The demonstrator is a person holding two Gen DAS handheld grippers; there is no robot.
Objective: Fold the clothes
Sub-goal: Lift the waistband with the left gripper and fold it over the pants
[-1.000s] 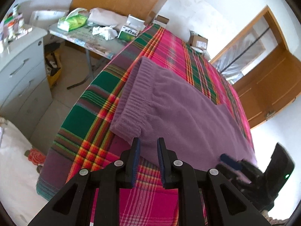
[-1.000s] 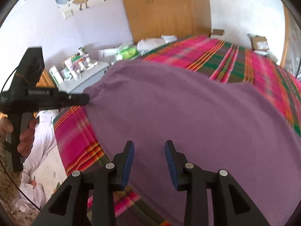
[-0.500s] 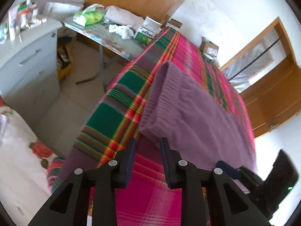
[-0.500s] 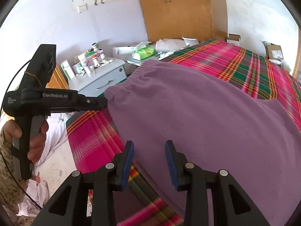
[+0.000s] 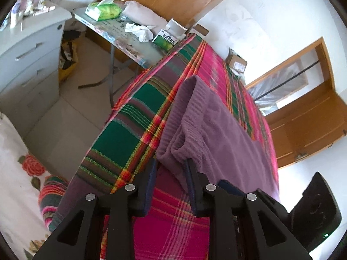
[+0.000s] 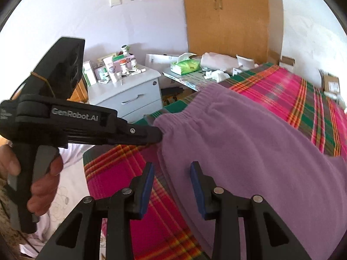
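Left wrist view. At far left stood a white chest of drawers (image 5: 28, 49), bottles crowding its top. Beside it a folding table (image 5: 121, 36) carried a green tissue pack (image 5: 104, 10), crumpled tissues (image 5: 139, 31) and a green box (image 5: 166, 41). The bed, under a plaid blanket (image 5: 130, 130) of green, magenta and orange, ran diagonally away from the camera. The purple trousers (image 5: 216, 134) lay along it, ribbed elastic waistband nearest the camera, the near corner of the waistband lifted so that its opening gaped. The left gripper (image 5: 170, 171) had its fingers apart, with that corner between the tips; the blue pads did not press on the cloth. At lower right the dark body of the right gripper (image 5: 314, 212) was partly visible. A wooden door (image 5: 303, 125) filled the right edge.

Right wrist view. At left a hand (image 6: 41, 184) gripped the handle of the left gripper (image 6: 160, 135), whose tip met the waistband corner of the purple trousers (image 6: 249, 151); from this side its jaw gap was hidden. Behind it stood the white chest of drawers (image 6: 130, 93) with bottles and tubes, then the folding table (image 6: 188, 78) with the green tissue pack (image 6: 184, 65). The right gripper (image 6: 172, 171) hung with fingers spread wide above the near edge of the trousers and the plaid blanket (image 6: 134, 173), holding nothing. A wooden wardrobe (image 6: 225, 17) stood against the far wall.
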